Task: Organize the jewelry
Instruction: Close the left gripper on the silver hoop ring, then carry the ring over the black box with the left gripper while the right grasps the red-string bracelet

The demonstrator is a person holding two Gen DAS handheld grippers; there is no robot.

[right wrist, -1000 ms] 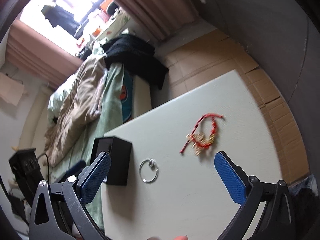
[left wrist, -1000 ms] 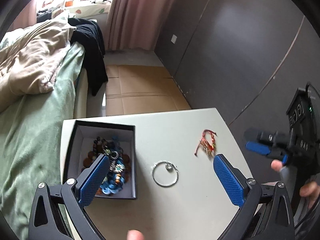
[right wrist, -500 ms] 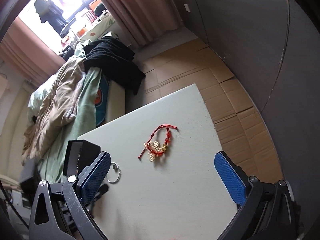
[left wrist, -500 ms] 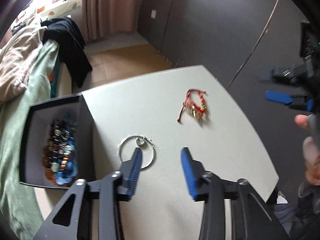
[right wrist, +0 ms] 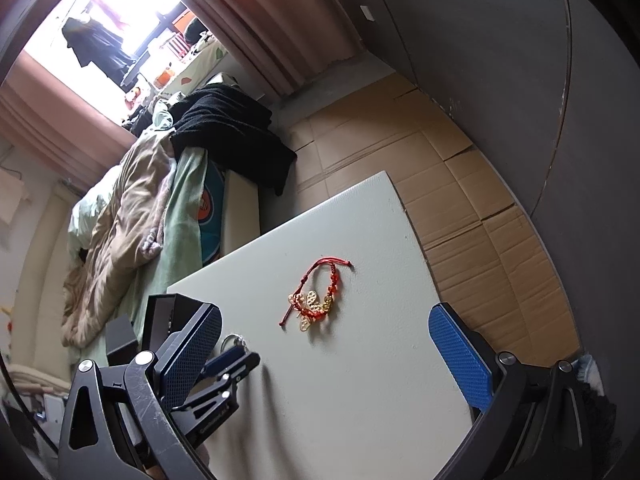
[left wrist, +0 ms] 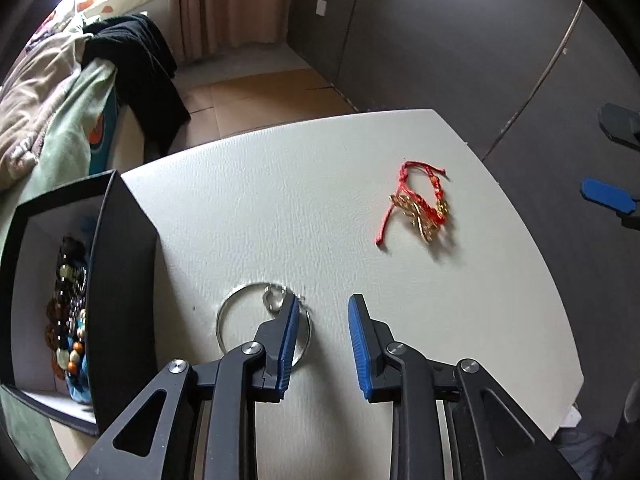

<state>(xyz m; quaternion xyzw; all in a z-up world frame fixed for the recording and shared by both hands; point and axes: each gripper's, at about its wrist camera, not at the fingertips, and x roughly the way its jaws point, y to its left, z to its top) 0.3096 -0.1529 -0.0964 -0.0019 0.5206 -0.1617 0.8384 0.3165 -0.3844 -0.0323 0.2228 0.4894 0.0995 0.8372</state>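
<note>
Silver ring (left wrist: 240,312) half-covered by the left gripper's (left wrist: 322,336) near finger, right side of the loop mostly lost. Black box (left wrist: 120,264) cropped at the left edge, beads (left wrist: 70,320) inside just a jumble. Gold charms on the red bracelet (left wrist: 420,212) too tiny to make out.

Soft daylight from the window (right wrist: 132,12) far ahead-left of the right gripper, blown out to white glare, short soft shadows on the white table (left wrist: 320,220), sharp centre focus, strong fisheye bending, dark vignetted corners
</note>
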